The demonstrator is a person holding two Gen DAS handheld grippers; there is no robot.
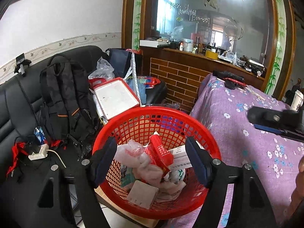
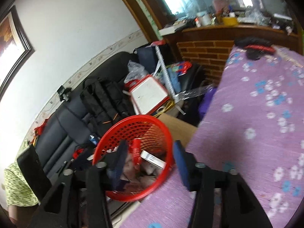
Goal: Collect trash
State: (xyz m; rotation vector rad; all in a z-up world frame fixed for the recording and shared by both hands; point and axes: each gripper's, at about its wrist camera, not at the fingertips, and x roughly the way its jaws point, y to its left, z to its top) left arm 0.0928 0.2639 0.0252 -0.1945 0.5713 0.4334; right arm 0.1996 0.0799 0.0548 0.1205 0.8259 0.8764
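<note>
Above the red basket [image 1: 199, 125] of trash [image 1: 150, 163], left gripper [image 1: 152, 159] and right gripper [image 2: 150, 159] both had jaws open, gripping nothing.

The red plastic mesh basket [image 1: 157, 114] sits between the black leather sofa [image 1: 17, 98] on the left and the purple flowered tablecloth [image 1: 237, 114] on the right, crumpled wrappers [image 1: 148, 163] inside, black backpack [image 1: 62, 98] on the sofa.
</note>
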